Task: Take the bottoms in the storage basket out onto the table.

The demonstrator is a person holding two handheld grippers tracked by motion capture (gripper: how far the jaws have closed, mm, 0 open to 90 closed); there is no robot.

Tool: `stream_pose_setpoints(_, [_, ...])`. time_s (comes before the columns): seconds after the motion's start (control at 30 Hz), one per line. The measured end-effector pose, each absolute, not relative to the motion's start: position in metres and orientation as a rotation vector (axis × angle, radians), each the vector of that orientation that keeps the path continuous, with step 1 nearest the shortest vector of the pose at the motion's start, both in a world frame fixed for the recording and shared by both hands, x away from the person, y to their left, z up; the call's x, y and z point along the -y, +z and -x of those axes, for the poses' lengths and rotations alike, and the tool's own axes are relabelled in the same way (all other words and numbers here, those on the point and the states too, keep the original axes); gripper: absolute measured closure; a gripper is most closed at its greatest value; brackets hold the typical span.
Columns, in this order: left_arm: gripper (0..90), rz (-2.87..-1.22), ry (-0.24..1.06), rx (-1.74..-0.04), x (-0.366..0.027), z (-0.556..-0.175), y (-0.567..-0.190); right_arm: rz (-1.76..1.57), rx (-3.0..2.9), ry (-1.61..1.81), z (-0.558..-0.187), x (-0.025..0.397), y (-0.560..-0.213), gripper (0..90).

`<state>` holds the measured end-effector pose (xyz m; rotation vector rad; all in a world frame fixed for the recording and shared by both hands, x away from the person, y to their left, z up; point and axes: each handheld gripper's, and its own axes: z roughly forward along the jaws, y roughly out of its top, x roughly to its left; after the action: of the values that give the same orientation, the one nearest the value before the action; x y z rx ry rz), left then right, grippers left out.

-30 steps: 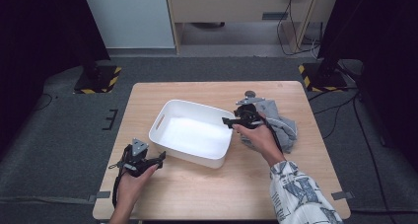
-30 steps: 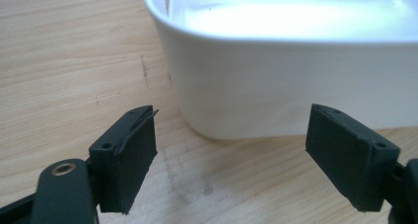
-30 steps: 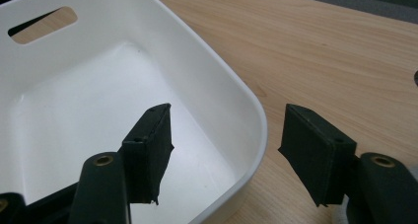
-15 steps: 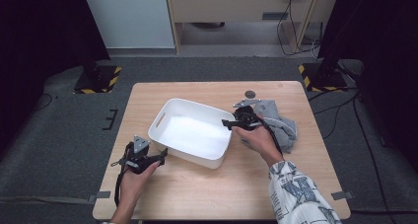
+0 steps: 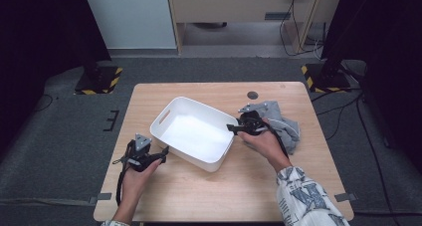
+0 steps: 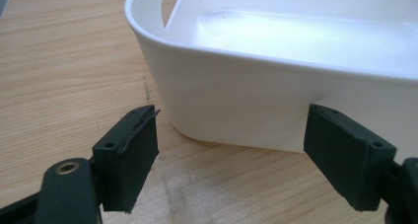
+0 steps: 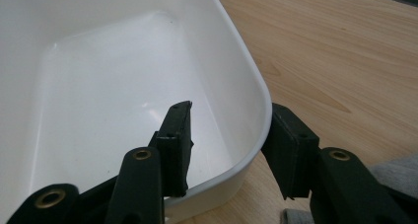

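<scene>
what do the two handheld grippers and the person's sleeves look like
Both grippers are black with two blocky black jaws and brass-coloured rivets at the joints. The left gripper carries a grey three-cornered plate on top and trails a black cable. The right gripper has a similar grey plate. The right sleeve is white with a dark blue-grey print.

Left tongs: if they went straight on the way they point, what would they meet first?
Most likely the near outer wall of the white bin, straight ahead of the open left tongs; the gap looks short.

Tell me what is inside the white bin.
The white bin holds nothing but its bare floor; one jaw of the right gripper reaches inside its rim. Whatever lies beneath it is hidden.
</scene>
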<state>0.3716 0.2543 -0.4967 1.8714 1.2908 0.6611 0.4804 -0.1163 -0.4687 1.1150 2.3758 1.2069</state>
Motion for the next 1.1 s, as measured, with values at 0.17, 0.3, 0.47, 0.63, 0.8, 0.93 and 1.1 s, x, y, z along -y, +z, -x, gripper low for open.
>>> stream_pose_setpoints(0.17, [19.5,-1.873,0.659,-1.291,-0.256,-0.371,-0.497,-1.109,-2.38,1.195,-0.474,0.116,-0.468,54.8])
stream_pose_setpoints(0.3, [19.4,-1.866,0.662,-1.302,-0.26,-0.371,-0.497,-1.117,-2.397,1.208,-0.463,0.117,-0.467,51.3])
stream_pose_setpoints(0.47, [19.5,-1.859,0.653,-1.316,-0.264,-0.373,-0.497,-1.085,-2.405,1.244,-0.455,0.118,-0.467,46.5])
stream_pose_setpoints(0.63, [19.5,-1.867,0.667,-1.324,-0.264,-0.375,-0.498,-1.096,-2.379,1.298,-0.461,0.118,-0.463,44.2])
stream_pose_setpoints(0.8, [19.6,-1.861,0.676,-1.335,-0.265,-0.378,-0.499,-1.094,-2.384,1.324,-0.465,0.114,-0.462,45.7])
stream_pose_setpoints(0.93, [20.2,-1.851,0.643,-1.329,-0.267,-0.383,-0.502,-1.072,-2.394,1.309,-0.454,0.113,-0.462,44.8])
stream_pose_setpoints(1.1, [20.1,-1.851,0.632,-1.312,-0.265,-0.387,-0.504,-1.067,-2.405,1.325,-0.444,0.114,-0.464,43.9])
